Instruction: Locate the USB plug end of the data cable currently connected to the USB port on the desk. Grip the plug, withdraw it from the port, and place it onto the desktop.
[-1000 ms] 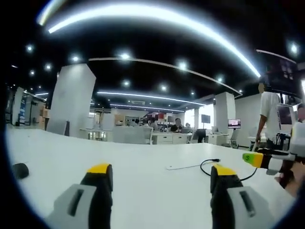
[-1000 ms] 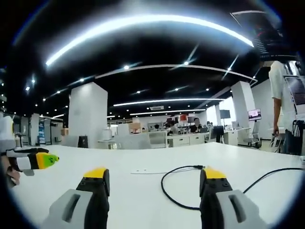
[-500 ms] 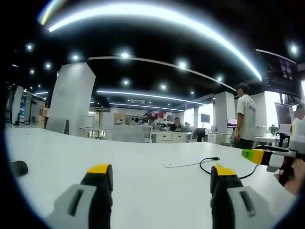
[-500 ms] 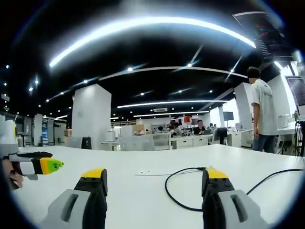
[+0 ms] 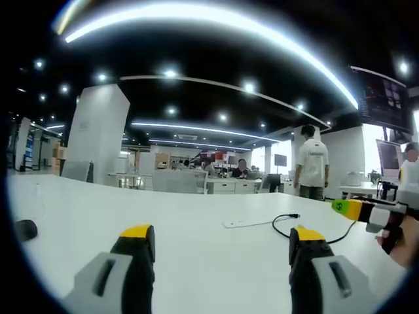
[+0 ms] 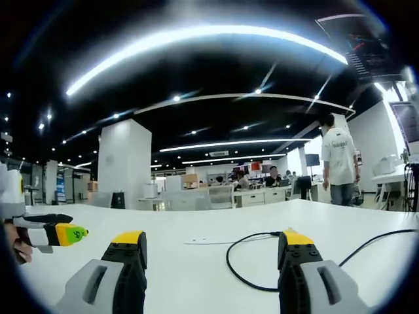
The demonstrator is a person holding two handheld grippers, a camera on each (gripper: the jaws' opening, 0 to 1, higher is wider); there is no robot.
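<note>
A black data cable loops over the white desk, and its plug end lies just right of a flat white port strip. The join is too small to make out. My right gripper hovers low over the desk short of the cable, open and holding nothing. The same cable, its plug end and the strip lie ahead and to the right of my left gripper, which is also open with nothing in it. Each gripper appears at the edge of the other's view.
A small dark object lies on the desk at far left. A person in a white shirt stands beyond the desk. Behind are office desks, seated people and a wide white pillar. A second cable stretch runs off right.
The standing person has walked leftward across the background. Both grippers stay open over the desk, with only a slight drift of the views. The cable has not moved.
</note>
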